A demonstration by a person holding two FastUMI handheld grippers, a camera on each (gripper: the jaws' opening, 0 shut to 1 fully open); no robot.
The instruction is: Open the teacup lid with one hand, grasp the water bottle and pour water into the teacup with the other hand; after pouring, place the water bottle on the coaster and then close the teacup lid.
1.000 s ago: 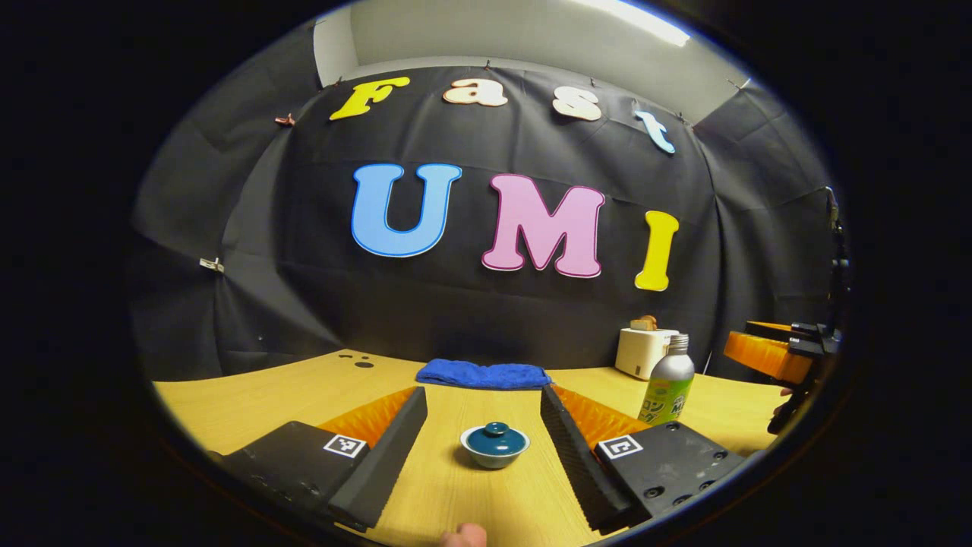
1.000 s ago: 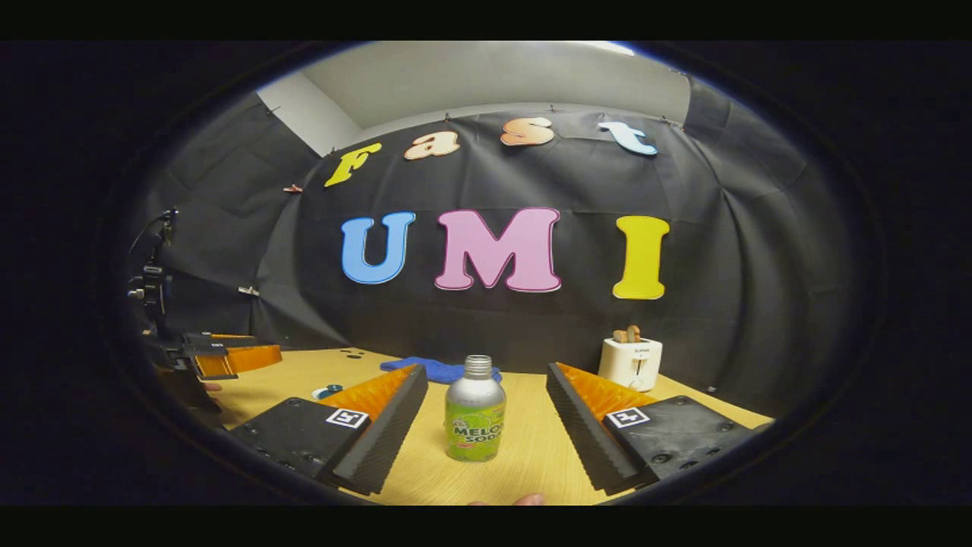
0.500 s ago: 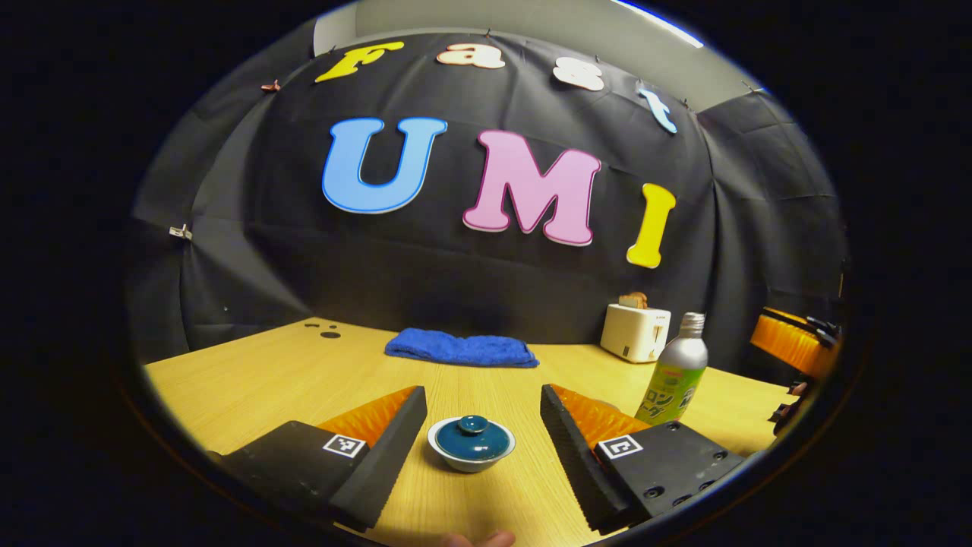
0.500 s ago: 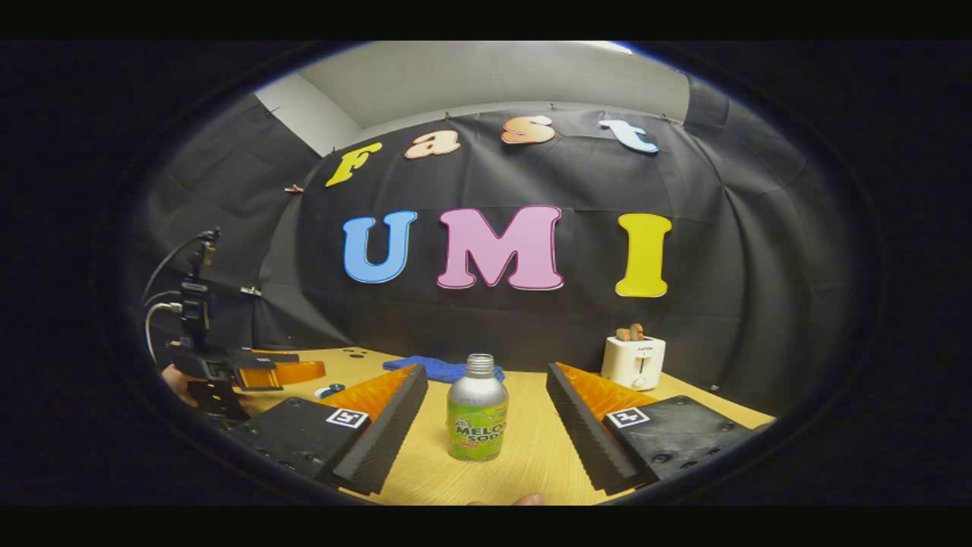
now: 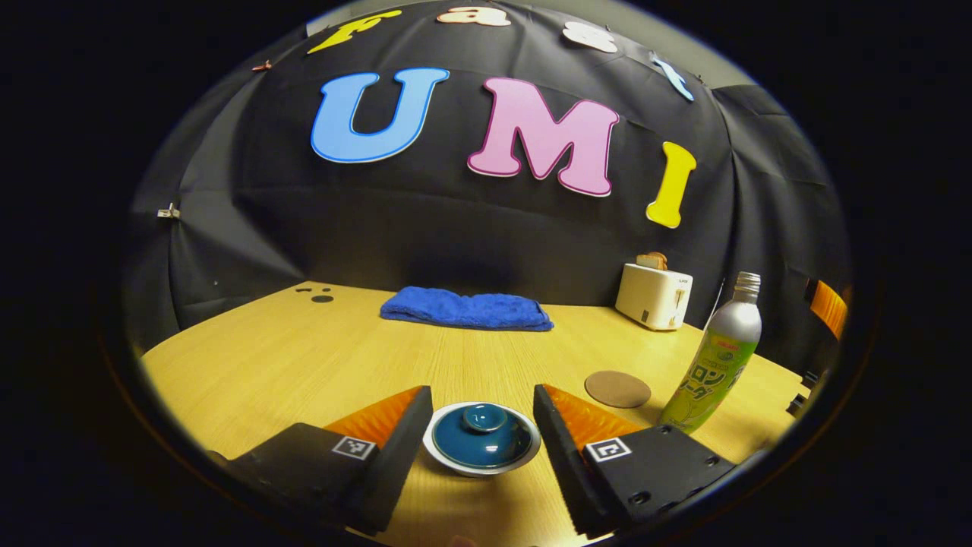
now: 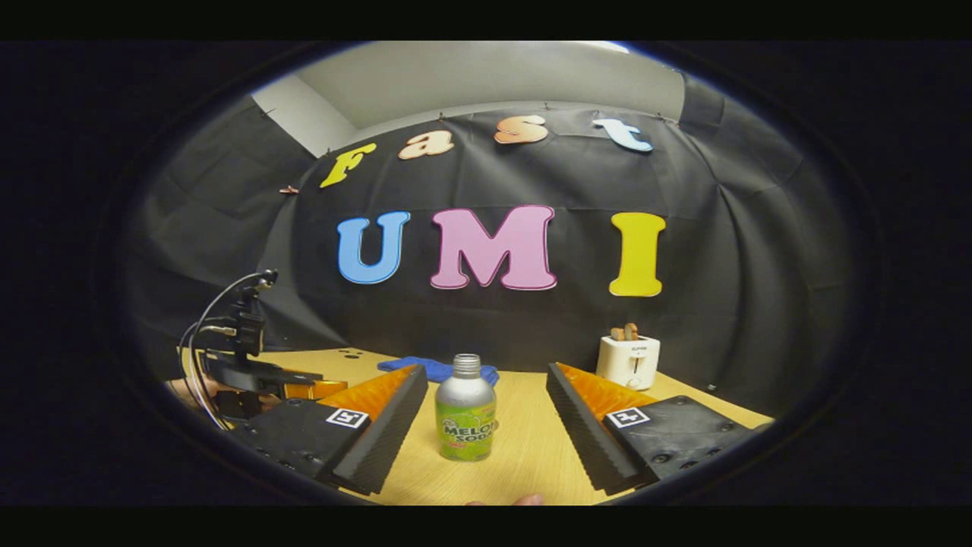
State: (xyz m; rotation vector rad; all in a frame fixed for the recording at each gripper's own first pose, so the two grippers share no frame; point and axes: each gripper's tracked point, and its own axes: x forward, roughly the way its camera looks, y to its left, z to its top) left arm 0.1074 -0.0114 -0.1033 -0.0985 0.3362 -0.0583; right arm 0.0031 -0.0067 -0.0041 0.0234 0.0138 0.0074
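In the left gripper view, the left gripper (image 5: 481, 414) is seen w/ fingers spread apart either side of the small white teacup (image 5: 481, 456), whose round dark-teal lid (image 5: 482, 438) is seated on it; contact btwn fingers and cup can't be told. Further back on the light wooden desk (image 5: 266, 357) a folded blue cloth (image 5: 466, 310) is laid near the wall. To the right a round brown coaster (image 5: 616, 388) is seen flat, w/ the silver water bottle w/ green label (image 5: 712, 358) upright just beside it, uncapped. A white toaster (image 5: 652, 295) is set behind.

In the right gripper view, the right gripper (image 6: 486, 399) is held wide open, the bottle (image 6: 465, 410) standing btwn its fingers, not touched
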